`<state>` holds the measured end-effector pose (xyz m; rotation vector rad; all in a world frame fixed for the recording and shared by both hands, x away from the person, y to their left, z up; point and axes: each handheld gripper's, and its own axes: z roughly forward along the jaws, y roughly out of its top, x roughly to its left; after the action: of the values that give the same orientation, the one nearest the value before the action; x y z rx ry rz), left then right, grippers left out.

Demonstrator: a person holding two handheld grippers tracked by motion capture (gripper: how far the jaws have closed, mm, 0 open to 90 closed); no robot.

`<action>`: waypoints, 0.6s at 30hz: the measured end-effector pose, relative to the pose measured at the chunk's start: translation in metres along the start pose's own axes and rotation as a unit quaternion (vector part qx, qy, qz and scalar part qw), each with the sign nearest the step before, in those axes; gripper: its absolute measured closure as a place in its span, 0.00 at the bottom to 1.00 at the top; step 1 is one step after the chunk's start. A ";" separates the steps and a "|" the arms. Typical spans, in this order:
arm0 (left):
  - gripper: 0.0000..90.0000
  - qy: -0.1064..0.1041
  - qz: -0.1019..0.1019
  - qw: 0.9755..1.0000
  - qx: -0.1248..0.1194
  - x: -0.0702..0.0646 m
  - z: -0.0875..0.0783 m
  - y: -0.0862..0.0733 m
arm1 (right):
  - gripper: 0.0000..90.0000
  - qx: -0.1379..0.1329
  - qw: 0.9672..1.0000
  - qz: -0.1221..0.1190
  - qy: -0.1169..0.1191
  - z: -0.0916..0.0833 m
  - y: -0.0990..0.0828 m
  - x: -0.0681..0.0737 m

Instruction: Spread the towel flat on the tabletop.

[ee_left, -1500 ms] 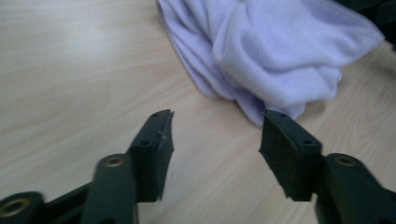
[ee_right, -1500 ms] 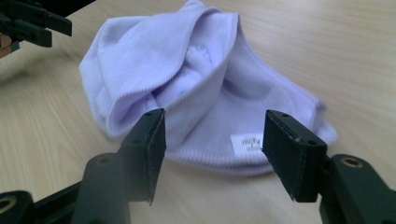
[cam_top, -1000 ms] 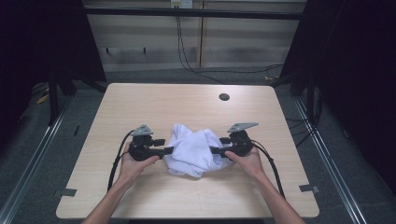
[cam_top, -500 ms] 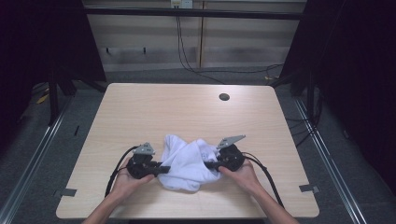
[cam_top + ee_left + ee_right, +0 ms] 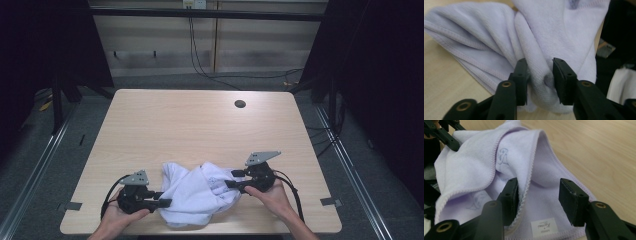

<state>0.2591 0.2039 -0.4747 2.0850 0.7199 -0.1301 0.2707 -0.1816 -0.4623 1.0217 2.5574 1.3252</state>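
Observation:
A white towel point(image 5: 197, 192) lies crumpled near the table's front edge, between my two grippers. The left gripper point(image 5: 165, 199) points right into its left side. In the left gripper view a thick fold of the towel point(image 5: 499, 37) sits between the jaws of the left gripper point(image 5: 539, 80), which have just been opening and stand loosely around it. The right gripper point(image 5: 231, 179) points left into the right side. In its own view the right gripper point(image 5: 537, 200) has also just been opening. The towel's point(image 5: 474, 165) stitched hem rests against one jaw, well short of the other.
The wooden table point(image 5: 200, 125) has a small dark round hole point(image 5: 240, 104) at its far right. A white label point(image 5: 543, 227) is sewn on the towel near the right gripper. The other gripper's black jaws point(image 5: 444, 133) show at top left. Dark floor and metal rails surround the table.
Both hands have come toward the table's front edge, and the towel has come with them. The left hand has moved farther, down and to the left.

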 end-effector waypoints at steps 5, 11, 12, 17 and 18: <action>0.70 0.021 0.000 0.999 -0.040 0.006 -0.004 0.018 | 0.49 -0.032 0.999 -0.002 -0.002 -0.012 0.007 0.000; 0.67 0.017 0.019 0.998 -0.058 0.004 0.006 0.041 | 0.62 -0.035 0.999 -0.003 0.000 -0.013 0.008 0.000; 0.63 0.021 0.025 0.998 -0.050 0.005 0.020 0.050 | 0.68 -0.021 1.000 -0.010 0.006 -0.006 0.007 0.002; 0.77 0.004 0.022 0.999 -0.023 0.011 0.049 0.053 | 0.61 -0.012 1.000 -0.014 0.016 0.004 0.007 0.005; 0.84 0.000 0.041 0.999 -0.009 0.009 0.052 0.051 | 0.58 -0.012 1.000 -0.013 0.015 0.004 0.007 0.004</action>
<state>0.3033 0.1451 -0.4713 2.0929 0.6331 -0.0781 0.2722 -0.1738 -0.4585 0.9678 2.5605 1.3723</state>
